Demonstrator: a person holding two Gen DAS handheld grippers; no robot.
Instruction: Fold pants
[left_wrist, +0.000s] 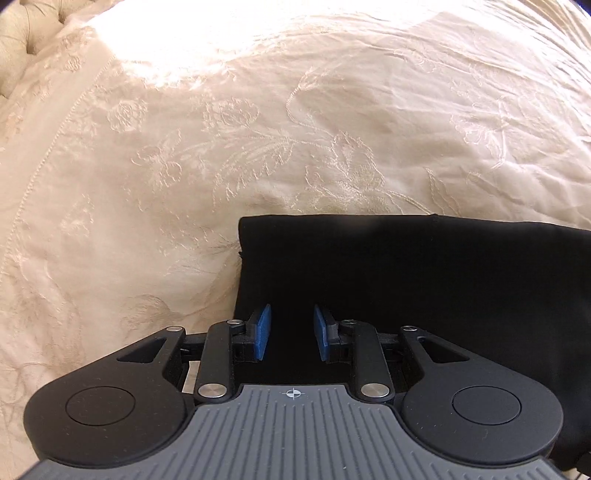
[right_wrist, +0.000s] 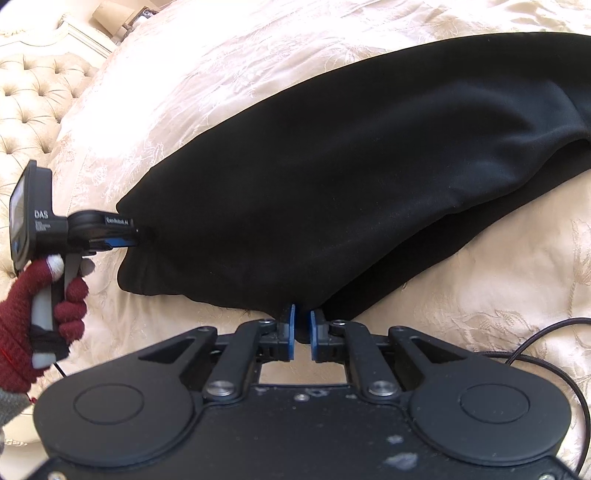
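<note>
The black pants lie on a cream embroidered bedspread, running from lower left to upper right in the right wrist view. My right gripper is nearly closed, its blue pads pinching the near edge of the pants. My left gripper shows at the left of that view, at the pants' left end, held by a hand in a red glove. In the left wrist view the left gripper has its blue pads apart over the black pants, near their left edge.
The bedspread fills the left wrist view. A tufted cream headboard stands at the far left. A black cable lies on the bed at the lower right.
</note>
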